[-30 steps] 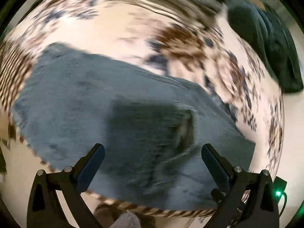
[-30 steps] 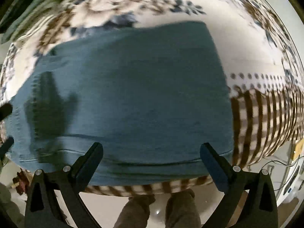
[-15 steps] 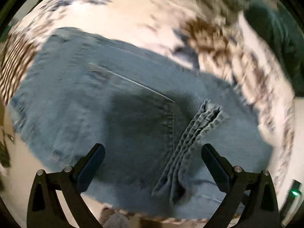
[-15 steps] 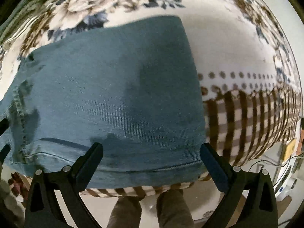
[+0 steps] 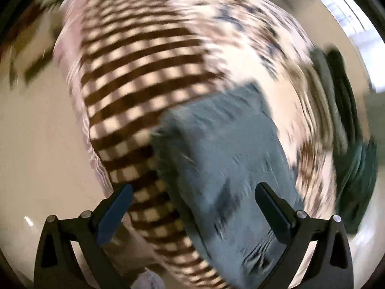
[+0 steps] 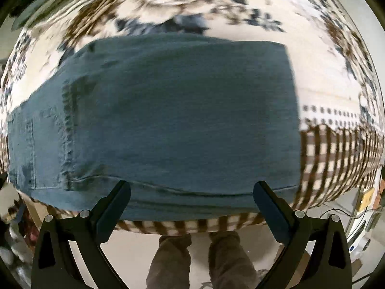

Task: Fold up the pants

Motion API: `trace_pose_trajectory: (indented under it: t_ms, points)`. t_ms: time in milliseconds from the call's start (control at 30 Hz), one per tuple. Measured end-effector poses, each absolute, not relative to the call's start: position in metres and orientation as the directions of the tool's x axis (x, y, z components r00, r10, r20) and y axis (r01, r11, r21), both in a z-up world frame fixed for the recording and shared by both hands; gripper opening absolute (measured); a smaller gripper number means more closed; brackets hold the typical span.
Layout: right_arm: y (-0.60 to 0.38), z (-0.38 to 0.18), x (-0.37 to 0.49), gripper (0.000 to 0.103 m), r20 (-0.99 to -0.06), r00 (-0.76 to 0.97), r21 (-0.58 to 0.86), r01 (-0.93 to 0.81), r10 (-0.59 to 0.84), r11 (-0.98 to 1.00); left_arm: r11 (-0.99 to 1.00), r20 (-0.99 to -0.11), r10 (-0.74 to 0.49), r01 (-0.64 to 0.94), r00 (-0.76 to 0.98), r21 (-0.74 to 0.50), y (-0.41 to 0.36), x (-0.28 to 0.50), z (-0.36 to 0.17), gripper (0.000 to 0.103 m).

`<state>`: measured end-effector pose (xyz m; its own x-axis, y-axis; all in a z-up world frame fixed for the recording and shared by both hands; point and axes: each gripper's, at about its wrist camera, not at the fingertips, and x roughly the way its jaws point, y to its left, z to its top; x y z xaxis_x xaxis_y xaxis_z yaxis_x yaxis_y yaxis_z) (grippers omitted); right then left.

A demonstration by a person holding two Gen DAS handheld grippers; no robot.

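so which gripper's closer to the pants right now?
Hard to call, possibly the right. The right gripper hangs open over the near edge of the folded pants. The left gripper is open too, straddling the pants' side edge; that view is blurred.

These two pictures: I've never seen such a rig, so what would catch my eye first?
The blue jeans, folded into a thick slab, fill the middle of the right view and lie on a bedspread that is floral farther back and brown-checked along the near edge. Black open grippers frame the bottom of both views, left and right, holding nothing. Below the bed edge in the right view stand the person's legs.
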<state>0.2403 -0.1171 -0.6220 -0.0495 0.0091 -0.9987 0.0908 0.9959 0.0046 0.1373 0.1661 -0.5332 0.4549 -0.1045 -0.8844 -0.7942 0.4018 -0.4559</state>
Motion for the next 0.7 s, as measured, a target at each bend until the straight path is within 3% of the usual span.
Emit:
trace_pose_trajectory:
  t_ms: [167, 333, 367, 433, 533, 633, 700]
  points:
    - [-0.098, -0.630, 0.249, 0.103, -0.997, -0.076, -0.008, 0.035, -0.006, 0.999, 0.257, -0.852, -0.149, -0.813, 0.501, -0.523, 0.189, 0.141, -0.569, 0.103]
    - [-0.096, -0.632, 0.265, 0.103, -0.996, -0.093, -0.015, 0.055, -0.009, 0.998, 0.235, -0.853, -0.172, -0.820, 0.493, -0.522, 0.197, 0.156, -0.598, 0.099]
    - [-0.095, -0.633, 0.268, 0.103, -0.995, -0.094, -0.015, 0.062, -0.009, 0.998, 0.243, -0.851, -0.152, -0.816, 0.502, -0.524, 0.197, 0.157, -0.595, 0.096]
    - [-0.095, -0.634, 0.270, 0.103, -0.995, -0.097, -0.025, 0.075, -0.017, 0.997, 0.269, -0.847, -0.123, -0.804, 0.517, -0.530, 0.194, 0.159, -0.589, 0.071]
    - [-0.102, -0.637, 0.282, 0.103, -0.994, -0.099, -0.047, 0.086, -0.038, 0.995, 0.316, -0.850, -0.081, -0.795, 0.521, -0.517, 0.189, 0.154, -0.578, 0.049]
    - [-0.111, -0.637, 0.284, 0.103, -0.995, -0.084, -0.059, 0.094, -0.051, 0.994, 0.335, -0.843, -0.056, -0.786, 0.534, -0.520, 0.187, 0.140, -0.567, 0.034]
    - [-0.104, -0.635, 0.293, 0.103, -0.996, -0.071, -0.054, 0.098, -0.047, 0.994, 0.354, -0.835, -0.039, -0.774, 0.549, -0.525, 0.184, 0.135, -0.556, 0.030]
